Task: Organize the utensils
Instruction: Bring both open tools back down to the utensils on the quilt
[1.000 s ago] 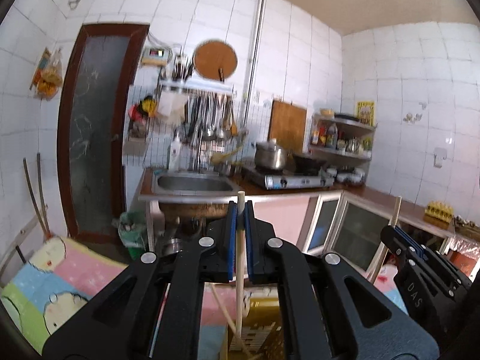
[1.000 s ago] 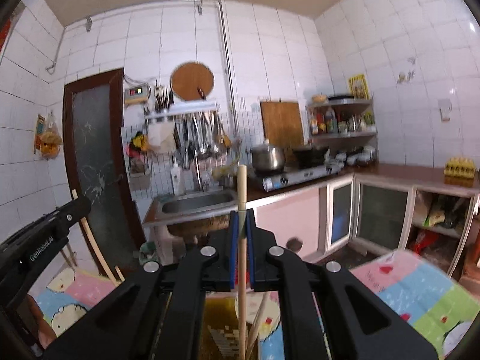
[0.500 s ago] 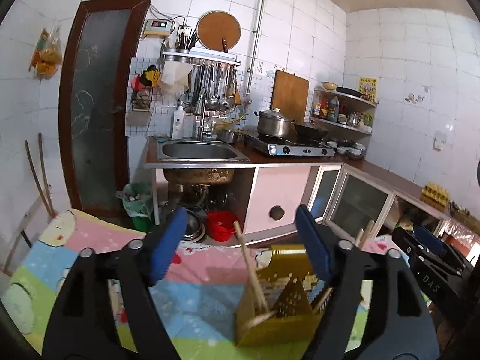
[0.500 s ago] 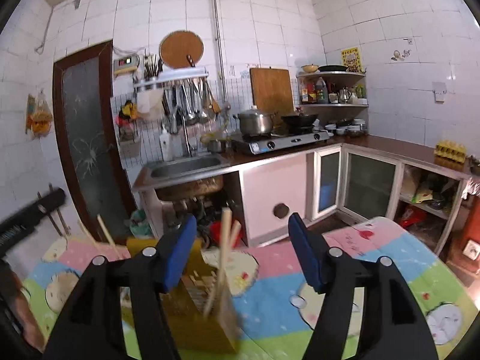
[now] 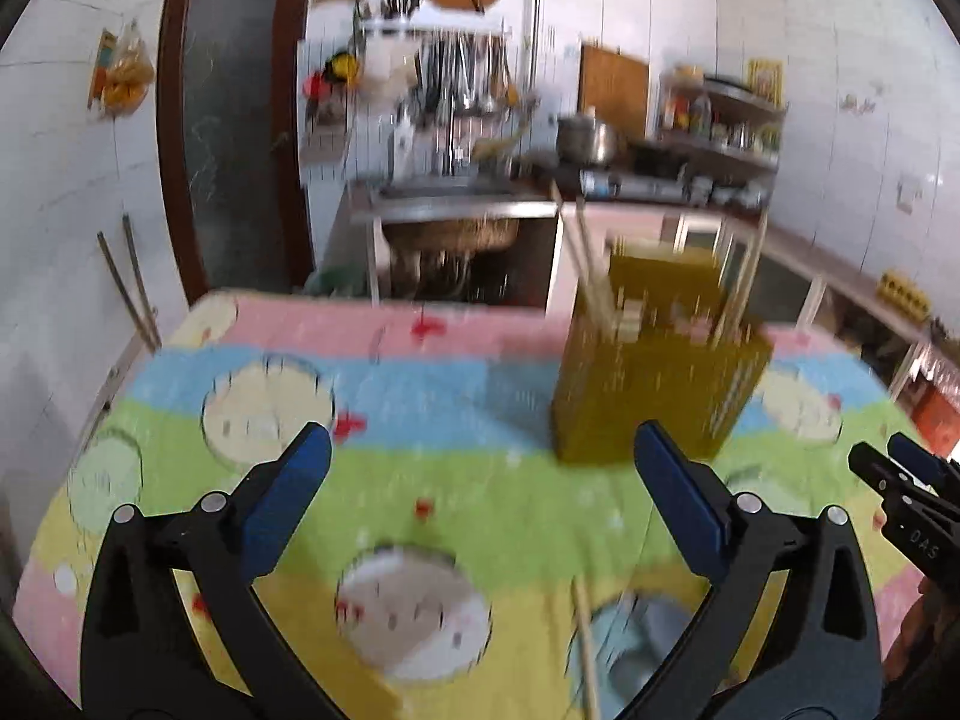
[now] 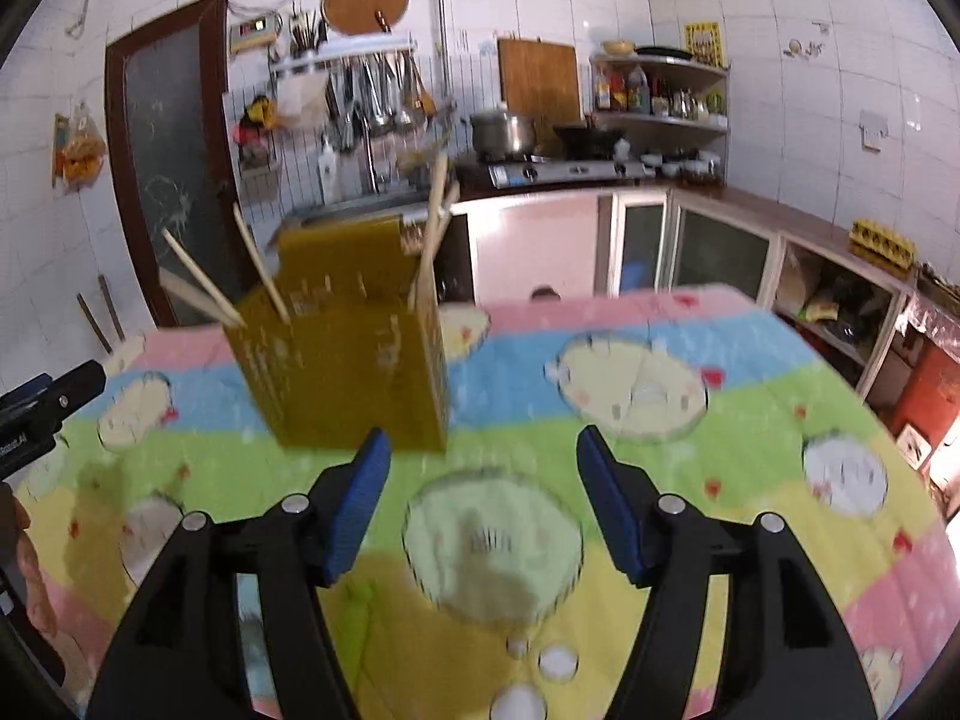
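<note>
Chopsticks (image 6: 198, 285) of pale wood stand in your mustard-yellow utensil holder (image 6: 348, 360), leaning out at different angles: two slant toward the left corner, another (image 6: 261, 267) tilts beside them, and a pair (image 6: 435, 222) rises at the right edge. The holder is a tall perforated box with a higher back panel, and it sits on the table's cartoon-print cloth (image 6: 750, 408), striped pink, blue, green and yellow. From your left wrist view the same holder (image 5: 654, 360) is blurred by motion, with sticks poking up on both sides, and one loose chopstick (image 5: 585, 648) lies on the cloth nearer you, ahead of the right finger.

Your left gripper (image 5: 480, 492) is spreading its jaws, already very wide, with only cloth between the blue pads. Your right gripper (image 6: 483, 498) stands partly open and grips nothing; the holder is just beyond its left finger.

On writing, "DAS" shows on the right gripper's body at the edge of the left view, and the lettering on the left gripper in the right view is cut off and unclear.
</note>
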